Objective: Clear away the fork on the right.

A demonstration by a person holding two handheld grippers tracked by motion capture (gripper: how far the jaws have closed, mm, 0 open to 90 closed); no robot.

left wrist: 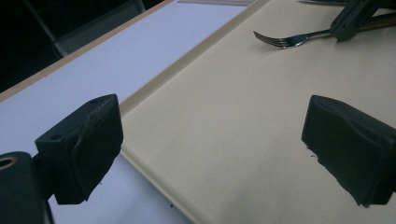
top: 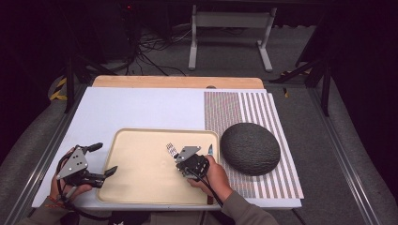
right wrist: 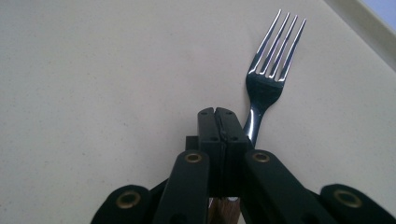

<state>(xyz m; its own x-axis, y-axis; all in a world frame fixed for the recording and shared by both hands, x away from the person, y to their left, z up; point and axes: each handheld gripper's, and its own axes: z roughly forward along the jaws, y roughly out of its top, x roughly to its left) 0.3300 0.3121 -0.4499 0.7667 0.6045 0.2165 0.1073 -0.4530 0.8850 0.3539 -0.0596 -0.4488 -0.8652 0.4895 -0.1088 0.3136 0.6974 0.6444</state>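
Fork (right wrist: 271, 74): metal, four tines, wooden handle; lying over the right half of the tray, tines toward the far left, neck running under the clamped jaws.
Right gripper (right wrist: 218, 122): jaws pressed together at the fork's neck, fork emerging just right of the tips; wooden handle glimpsed below them; in the high view at (top: 180, 157), low over the tray, held by a hand coming in from the near edge.
Left gripper (top: 104, 159): jaws spread wide apart, nothing between; hovering at the tray's left rim, well apart from the fork; pads (left wrist: 88, 140) black and blocky.
Tray (top: 141, 168): beige, rectangular, rounded corners, raised rim; matte, faintly speckled inside; sitting at the near middle of the board.
Board (top: 141, 108): white, flat, covering most of the table top; near edge reaching the person's sleeves.
Striped mat (top: 248, 108): fine multicoloured stripes, on the right part of the board, running from far edge to near edge.
Dome (top: 250, 148): dark grey, round, rough textured; resting on the striped mat, just right of the tray.
Wooden edge (top: 178, 82): pale strip of table showing beyond the board's far side.
Floor (top: 225, 61): grey carpet, a tangle of black cables at far left.
Stand (top: 230, 28): white metal frame with two feet, far centre.
Room: dark at both sides, black posts flanking the table.
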